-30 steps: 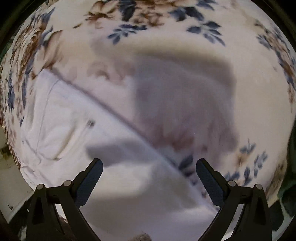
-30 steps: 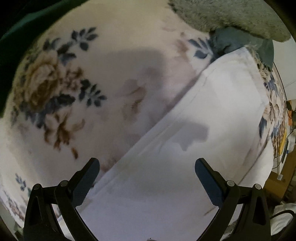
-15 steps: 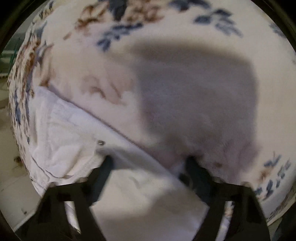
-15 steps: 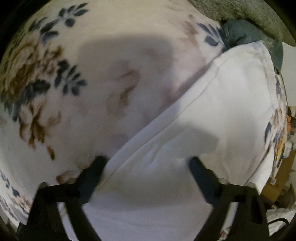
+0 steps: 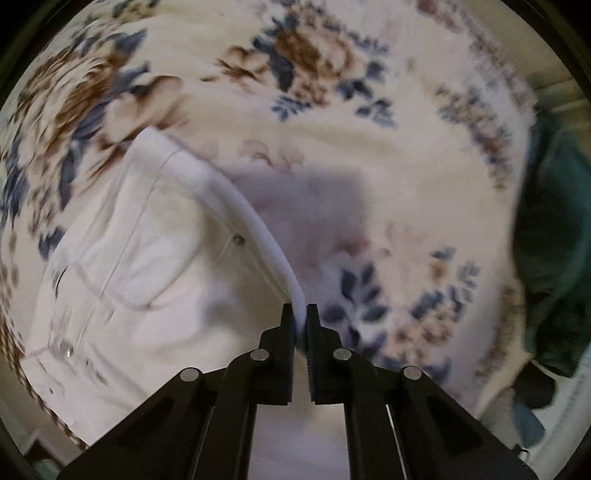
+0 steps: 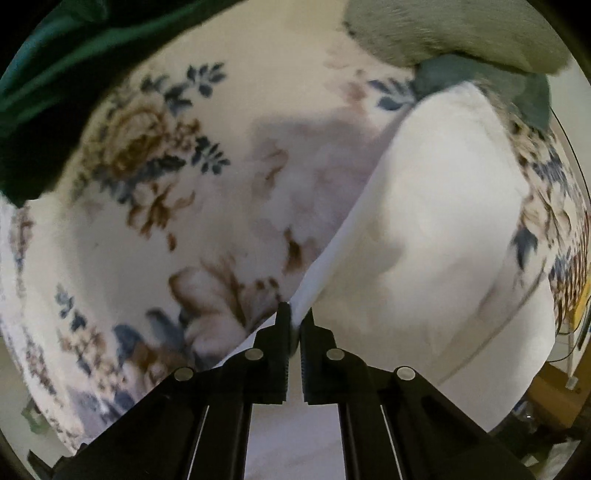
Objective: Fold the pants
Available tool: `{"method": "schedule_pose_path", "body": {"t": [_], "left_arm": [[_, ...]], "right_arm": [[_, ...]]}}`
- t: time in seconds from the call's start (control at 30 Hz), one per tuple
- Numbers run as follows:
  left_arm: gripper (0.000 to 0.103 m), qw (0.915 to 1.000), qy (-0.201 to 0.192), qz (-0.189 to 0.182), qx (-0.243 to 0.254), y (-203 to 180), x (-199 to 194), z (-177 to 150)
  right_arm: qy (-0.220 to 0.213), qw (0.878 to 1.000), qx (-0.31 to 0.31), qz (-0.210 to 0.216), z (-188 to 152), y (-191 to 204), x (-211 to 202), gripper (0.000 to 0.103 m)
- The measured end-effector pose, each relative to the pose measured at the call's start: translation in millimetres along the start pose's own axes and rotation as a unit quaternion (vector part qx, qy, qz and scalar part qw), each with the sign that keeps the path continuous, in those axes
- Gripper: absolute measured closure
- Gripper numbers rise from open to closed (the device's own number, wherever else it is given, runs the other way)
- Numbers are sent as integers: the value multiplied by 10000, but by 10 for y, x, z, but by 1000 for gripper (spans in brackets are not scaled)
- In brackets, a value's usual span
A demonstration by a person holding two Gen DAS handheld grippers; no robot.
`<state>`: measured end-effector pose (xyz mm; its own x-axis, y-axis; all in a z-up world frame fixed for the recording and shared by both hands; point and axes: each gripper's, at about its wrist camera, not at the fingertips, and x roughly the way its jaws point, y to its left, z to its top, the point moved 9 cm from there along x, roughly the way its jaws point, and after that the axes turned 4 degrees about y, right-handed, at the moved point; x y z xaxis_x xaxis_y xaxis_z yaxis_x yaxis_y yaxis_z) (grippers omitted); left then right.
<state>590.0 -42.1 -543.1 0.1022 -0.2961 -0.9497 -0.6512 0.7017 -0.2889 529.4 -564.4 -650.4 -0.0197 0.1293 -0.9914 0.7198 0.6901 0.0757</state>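
White pants lie on a floral blanket. In the left wrist view I see the waist end with a pocket and rivets. My left gripper is shut on the pants' long edge, which rises off the blanket. In the right wrist view the leg end of the pants stretches away to the upper right. My right gripper is shut on the same lifted edge of the pants.
The floral blanket covers the surface. A dark green cloth lies at the blanket's right edge; it also shows in the right wrist view. A grey-green furry throw and a blue-grey cloth lie past the leg end.
Both grippers went from open above the pants to shut on the long edge. The edge is now lifted off the blanket.
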Motion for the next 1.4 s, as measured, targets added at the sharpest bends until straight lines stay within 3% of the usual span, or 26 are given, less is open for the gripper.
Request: {"method": "schedule_pose_path", "body": {"t": [0.13, 0.33, 0.5, 0.67, 0.9, 0.93, 1.0, 1.07, 1.13, 1.2, 1.27, 1.3, 1.37, 1.4], "left_arm": [[100, 9969, -263, -743, -28, 665, -520, -460], [100, 9912, -381, -1254, -169, 1379, -628, -1409], [100, 9907, -276, -1314, -236, 1887, -407, -1917], [100, 9920, 137, -1180, -432, 2493, 121, -2266], [99, 9884, 569, -1297, -549, 2912, 676, -2345], [99, 9878, 608, -1338, -506, 2922, 681, -2348], [96, 9889, 656, -1275, -384, 2968, 641, -2389], [95, 9895, 648, -1252, -320, 2935, 548, -2410], [94, 9921, 524, -1124, -182, 2861, 410, -2427], [89, 9944, 326, -1009, -41, 2816, 292, -2445], [68, 9964, 62, -807, 240, 2741, 185, -2446], [63, 9972, -120, -589, 436, 2664, 134, -2439], [36, 9952, -501, -328, 774, 2489, 54, -2394], [29, 9924, -725, -249, 965, 2350, 45, -2377]], "right_arm": [[-143, 9995, 62, 269, -440, -180, -278, 98], [-198, 9991, 168, 345, -980, -913, -835, 98], [-219, 9996, 89, 133, -1437, -1448, -868, 98], [-309, 9987, -150, -371, -1823, -1759, -593, 98], [-69, 9982, -131, -584, -2126, -2054, -104, 97], [8, 9985, -82, -532, -2162, -2093, -57, 95], [217, 9992, -16, -334, -2241, -2177, 25, 81], [437, 9990, 21, 65, -2344, -2280, 64, 45], [433, 9984, 113, 336, -2409, -2416, 19, 43], [256, 9976, 341, 546, -2408, -2602, -84, 43], [40, 9941, 712, 820, -2335, -2823, -174, 43], [-89, 9912, 919, 950, -2270, -2934, -218, 43], [-352, 9833, 1320, 1199, -2089, -3148, -285, 43], [-440, 9800, 1451, 1290, -2018, -3222, -295, 43]]}}
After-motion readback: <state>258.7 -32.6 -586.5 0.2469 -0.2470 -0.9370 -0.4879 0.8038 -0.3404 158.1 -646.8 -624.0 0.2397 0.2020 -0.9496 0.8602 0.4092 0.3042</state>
